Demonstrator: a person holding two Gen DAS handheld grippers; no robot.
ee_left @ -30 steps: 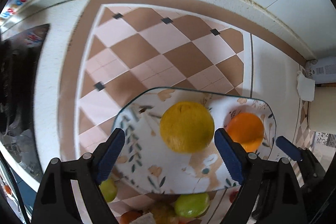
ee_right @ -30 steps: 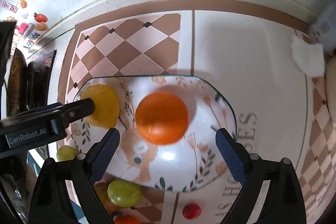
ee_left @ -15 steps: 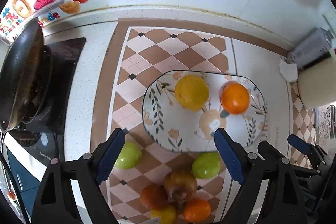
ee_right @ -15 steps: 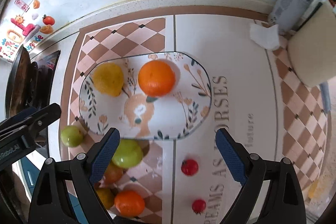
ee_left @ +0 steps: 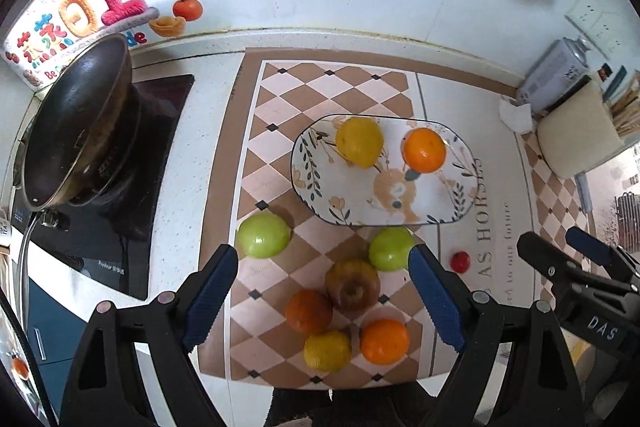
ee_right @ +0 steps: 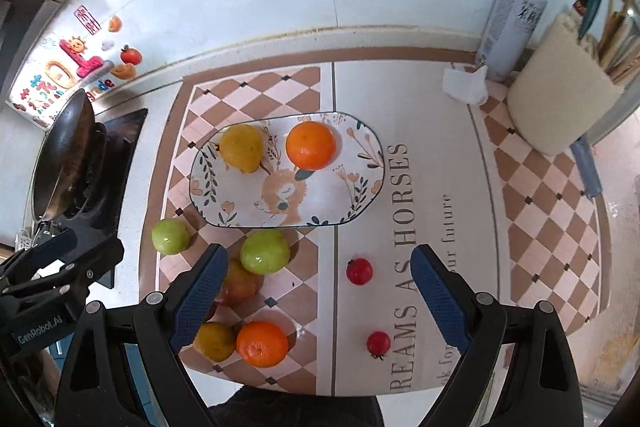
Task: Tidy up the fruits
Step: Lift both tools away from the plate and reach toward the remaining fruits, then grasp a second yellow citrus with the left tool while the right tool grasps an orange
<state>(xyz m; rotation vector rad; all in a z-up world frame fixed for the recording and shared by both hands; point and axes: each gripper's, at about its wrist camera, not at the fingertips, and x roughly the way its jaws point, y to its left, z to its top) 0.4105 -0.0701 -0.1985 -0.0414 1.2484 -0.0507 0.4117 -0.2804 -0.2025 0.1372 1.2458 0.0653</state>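
Observation:
A flowered oval plate lies on the checked mat and holds a yellow fruit and an orange. In front of it lie two green apples, a brownish fruit, oranges, a yellow fruit and two small red fruits. My left gripper and right gripper both hang open and empty high above the loose fruit.
A dark wok sits on the stove at the left. A spray can, a crumpled tissue and a cream utensil holder stand at the back right. The tiled wall with stickers closes the back.
Both grippers have risen and pulled back from just over the plate. The yellow fruit and the orange stay on the plate, and the loose fruit in front has come into view.

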